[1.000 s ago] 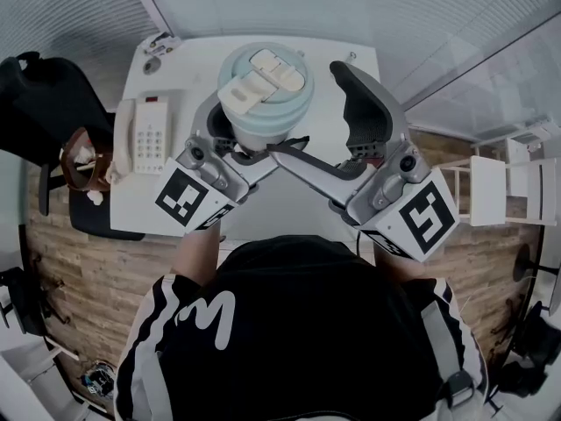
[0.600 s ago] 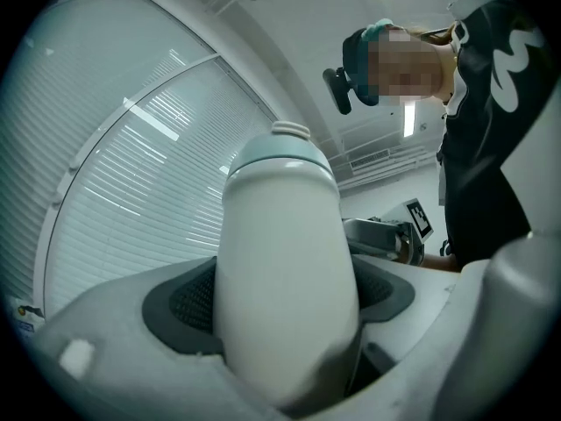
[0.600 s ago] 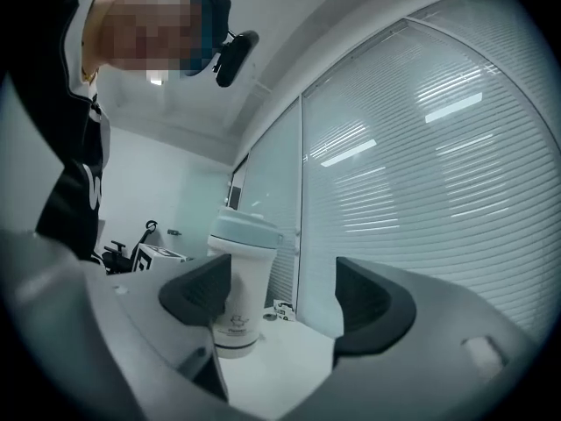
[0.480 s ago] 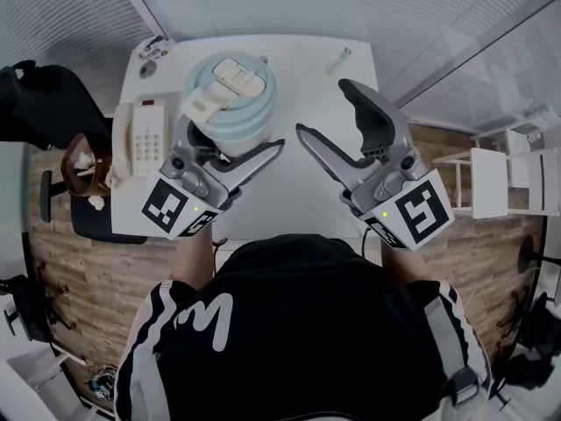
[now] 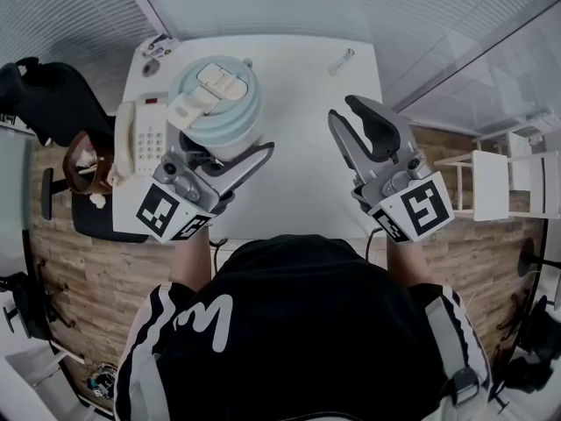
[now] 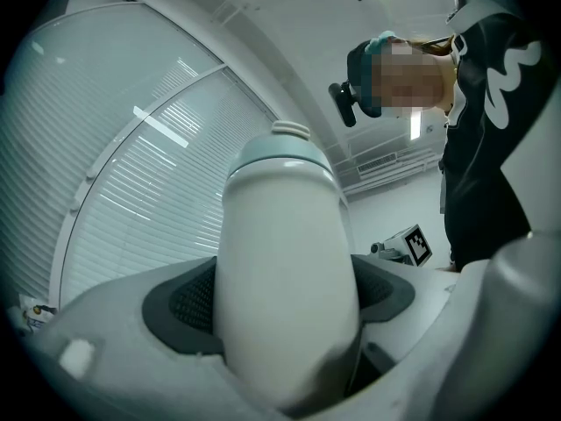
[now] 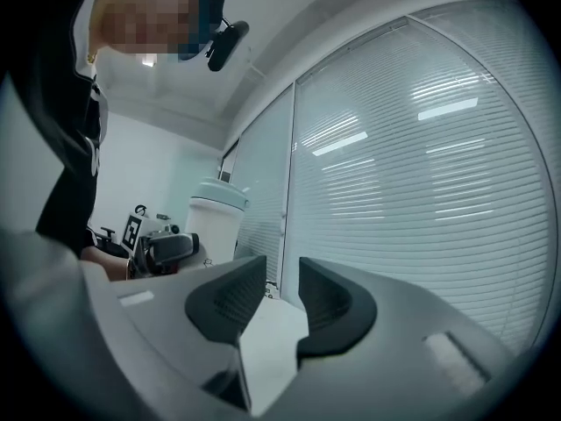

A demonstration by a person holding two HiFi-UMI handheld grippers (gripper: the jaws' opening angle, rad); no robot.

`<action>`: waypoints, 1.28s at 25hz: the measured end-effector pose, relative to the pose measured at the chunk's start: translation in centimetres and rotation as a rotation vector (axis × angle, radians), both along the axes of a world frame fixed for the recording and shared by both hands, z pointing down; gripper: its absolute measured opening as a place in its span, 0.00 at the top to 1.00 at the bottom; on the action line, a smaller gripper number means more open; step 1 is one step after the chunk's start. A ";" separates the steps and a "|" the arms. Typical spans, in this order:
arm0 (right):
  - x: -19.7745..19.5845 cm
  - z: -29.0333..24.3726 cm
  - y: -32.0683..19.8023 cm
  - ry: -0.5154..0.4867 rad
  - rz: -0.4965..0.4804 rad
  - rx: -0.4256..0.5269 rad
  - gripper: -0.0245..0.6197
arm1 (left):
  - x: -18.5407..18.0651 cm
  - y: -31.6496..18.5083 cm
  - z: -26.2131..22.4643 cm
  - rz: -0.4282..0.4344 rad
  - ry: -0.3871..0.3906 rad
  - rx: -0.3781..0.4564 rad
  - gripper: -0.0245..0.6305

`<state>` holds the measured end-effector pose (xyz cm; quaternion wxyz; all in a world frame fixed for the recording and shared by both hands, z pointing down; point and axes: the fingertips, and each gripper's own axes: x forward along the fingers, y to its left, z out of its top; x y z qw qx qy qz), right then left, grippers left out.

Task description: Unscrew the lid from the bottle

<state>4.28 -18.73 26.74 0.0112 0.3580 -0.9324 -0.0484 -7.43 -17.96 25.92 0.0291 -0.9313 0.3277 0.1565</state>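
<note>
A white bottle point(image 5: 230, 139) with a pale blue flip-top lid point(image 5: 215, 99) is held above the left part of the white table point(image 5: 298, 68). My left gripper point(image 5: 223, 150) is shut on the bottle's body. In the left gripper view the bottle point(image 6: 285, 279) fills the gap between the pads, with the lid point(image 6: 279, 152) on top. My right gripper point(image 5: 344, 112) hangs to the right of the bottle, apart from it. Its jaws have just been closing and stand at a narrow gap with nothing between them point(image 7: 282, 279). The right gripper view shows the bottle point(image 7: 215, 226) off to the left.
A white desk telephone point(image 5: 149, 134) lies on the table's left edge, small items point(image 5: 156, 46) at its far left corner, and a small object point(image 5: 340, 60) at the far right. A black chair point(image 5: 53, 103) stands to the left and a white chair point(image 5: 491, 187) to the right.
My left gripper has carried the bottle to the left. My right gripper has drawn back from the bottle to the right, and its wide jaws have narrowed to a small gap.
</note>
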 end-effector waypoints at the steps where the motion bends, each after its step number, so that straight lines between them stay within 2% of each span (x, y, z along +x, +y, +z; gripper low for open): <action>1: -0.3 0.2 0.1 0.002 -0.005 0.000 0.79 | -0.2 0.0 0.1 0.000 -0.003 -0.001 0.29; 5: -0.5 0.6 0.8 0.017 -0.015 0.007 0.83 | 0.5 0.6 0.1 0.008 -0.021 0.009 0.29; 8: -0.8 0.7 0.8 0.010 -0.015 0.008 0.91 | 0.7 1.0 0.1 0.019 -0.021 0.014 0.29; 16: -1.5 0.5 0.8 0.014 -0.020 0.016 0.97 | 0.7 1.0 0.1 0.036 -0.028 0.014 0.29; 27: -1.4 0.4 1.0 0.012 -0.027 0.023 0.97 | 0.8 1.0 0.1 0.039 -0.016 0.017 0.29; 32: -1.9 -0.1 0.9 -0.022 -0.031 0.021 0.97 | 0.7 0.9 0.4 0.043 -0.027 0.016 0.29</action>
